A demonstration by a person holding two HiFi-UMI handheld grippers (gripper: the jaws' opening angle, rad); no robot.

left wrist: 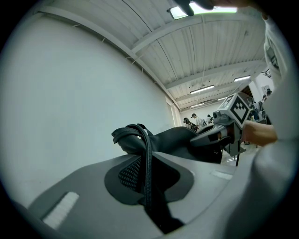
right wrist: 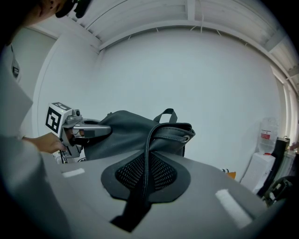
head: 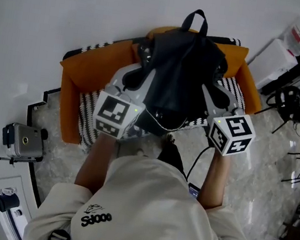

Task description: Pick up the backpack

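The black backpack [head: 180, 65] is held over the orange armchair [head: 73, 94]. The fingers of the left gripper [left wrist: 147, 161] and right gripper [right wrist: 148, 161] are clamped nearly shut on its edges.

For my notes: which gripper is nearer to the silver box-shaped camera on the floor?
Left. The left gripper, shut on the black leather backpack, is on the camera's side; the right gripper holds the backpack's far side.

Shirt [head: 149, 200] logo: "Sd000", approx.
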